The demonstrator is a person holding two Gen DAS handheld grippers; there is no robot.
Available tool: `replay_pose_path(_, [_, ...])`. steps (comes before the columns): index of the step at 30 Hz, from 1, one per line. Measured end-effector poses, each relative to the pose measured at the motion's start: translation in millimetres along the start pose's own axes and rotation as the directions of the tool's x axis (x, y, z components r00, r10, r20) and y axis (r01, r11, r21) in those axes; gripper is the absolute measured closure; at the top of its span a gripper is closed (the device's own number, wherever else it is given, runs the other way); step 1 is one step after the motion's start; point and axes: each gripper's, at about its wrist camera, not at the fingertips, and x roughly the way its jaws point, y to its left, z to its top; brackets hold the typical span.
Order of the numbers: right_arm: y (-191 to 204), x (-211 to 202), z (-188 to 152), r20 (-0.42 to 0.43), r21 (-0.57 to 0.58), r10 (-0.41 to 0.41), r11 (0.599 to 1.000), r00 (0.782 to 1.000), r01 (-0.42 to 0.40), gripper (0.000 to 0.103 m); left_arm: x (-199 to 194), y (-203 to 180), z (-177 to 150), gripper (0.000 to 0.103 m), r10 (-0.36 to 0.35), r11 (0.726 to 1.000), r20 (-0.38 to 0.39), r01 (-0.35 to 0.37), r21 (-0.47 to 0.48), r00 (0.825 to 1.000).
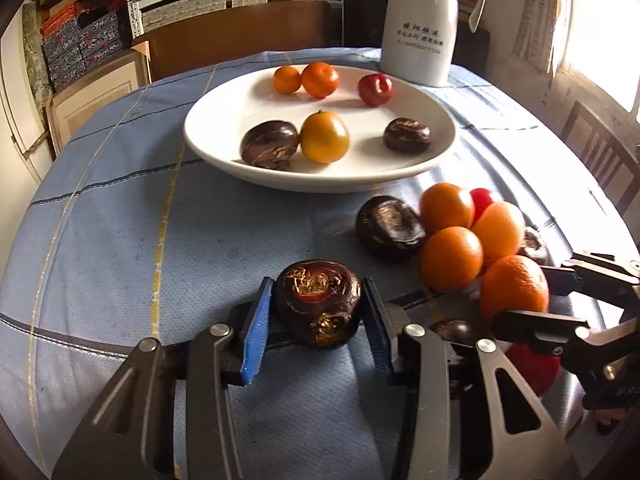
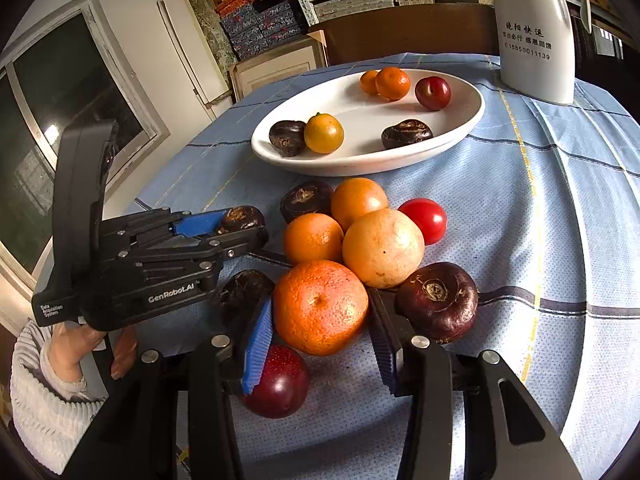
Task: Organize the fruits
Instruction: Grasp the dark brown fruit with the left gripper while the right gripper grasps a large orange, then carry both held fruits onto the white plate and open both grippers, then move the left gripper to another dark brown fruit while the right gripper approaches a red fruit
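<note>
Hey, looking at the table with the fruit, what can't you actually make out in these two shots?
- Left wrist view: the dark red fruit is mostly hidden by the right gripper.
- Left wrist view: the window corner is blown out by glare.
- Right wrist view: the water chestnut in the left gripper is half covered by its jaws.

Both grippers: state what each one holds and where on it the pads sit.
Left gripper clamps a dark water chestnut across its sides. Right gripper clamps an orange across its sides.

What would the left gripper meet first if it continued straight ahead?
Holding a water chestnut, the left gripper would probably reach bare tablecloth first, then the white plate; depth is unclear.
</note>
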Motion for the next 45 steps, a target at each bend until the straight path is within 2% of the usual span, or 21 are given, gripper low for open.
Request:
replay_pose_path(4, [-1, -16, 1, 0.061, -0.006, 0.006, 1.0, 0.998, -0.006, 0.057, -12, 1, -1, 0.061, -0.006, 1.0, 0.037, 0.006, -0.007, 0.999])
replay_pose_path(7, [-8, -30, 6, 0.12, 0.013, 0.002, 1.0, 0.993, -0.003, 0.057, -29, 8, 6, 0.061, -0.009, 0.999, 0.092, 0.012, -0.036, 0.996])
replay_pose_path(10, [-18, -38, 21, 0.147, 0.039, -0.006, 0.999, 0.989, 0.0, 0.057, -38, 20, 27, 0.061, -0.011, 0.998, 0.122, 0.019, -0.068, 0.992])
replay_pose_path(14, [-30, -38, 61, 0.16, 0.07, -0.038, 0.997, 0.986, 0.027, 0.057, -29, 40, 70, 0.061, -0.005, 0.993, 0.13, 0.02, -0.115, 0.991])
replay_pose_path(21, [-33, 14, 129, 0.134, 0.063, -0.07, 0.996, 0.989, 0.062, 0.057, 16, 62, 121, 0.061, 0.009, 0.988, 0.117, 0.009, -0.155, 0.993])
replay_pose_path(25, [-38, 52, 146, 0.08, 0.076, -0.098, 0.993, 0.992, 0.092, 0.057, 47, 67, 135, 0.06, 0.011, 0.989, 0.082, 0.002, -0.148, 0.997])
replay_pose_path(28, [-41, 67, 146, 0.05, 0.082, -0.105, 0.992, 0.993, 0.101, 0.056, 57, 68, 134, 0.054, 0.002, 0.991, 0.069, 0.007, -0.135, 0.998])
replay_pose_path(30, [-46, 62, 143, 0.063, 0.099, -0.099, 0.991, 0.993, 0.092, 0.051, 57, 69, 132, 0.039, -0.001, 0.99, 0.072, 0.012, -0.143, 0.997])
replay_pose_path(32, [-50, 52, 142, 0.097, 0.128, -0.105, 0.987, 0.99, 0.093, 0.049, 54, 70, 130, 0.032, -0.008, 0.988, 0.075, 0.02, -0.152, 0.997])
replay_pose_path(35, [-53, 30, 140, 0.147, 0.143, -0.099, 0.987, 0.984, 0.078, 0.049, 44, 65, 124, 0.031, 0.013, 0.991, 0.087, -0.001, -0.133, 0.996])
replay_pose_path(37, [-55, 13, 134, 0.182, 0.148, -0.102, 0.986, 0.978, 0.075, 0.049, 29, 60, 116, 0.027, 0.047, 0.993, 0.111, -0.035, -0.113, 0.993])
replay_pose_path(41, [-62, -13, 106, 0.219, 0.182, -0.121, 0.98, 0.968, 0.081, 0.04, -2, 54, 91, 0.011, 0.059, 0.992, 0.167, -0.038, -0.124, 0.984])
replay_pose_path(43, [-69, -25, 85, 0.237, 0.213, -0.127, 0.974, 0.963, 0.076, 0.038, -14, 46, 70, 0.01, 0.066, 0.991, 0.168, -0.045, -0.123, 0.984])
replay_pose_path(45, [-74, -33, 66, 0.234, 0.245, -0.134, 0.967, 0.963, 0.075, 0.034, -25, 39, 50, 0.005, 0.074, 0.991, 0.171, -0.053, -0.126, 0.982])
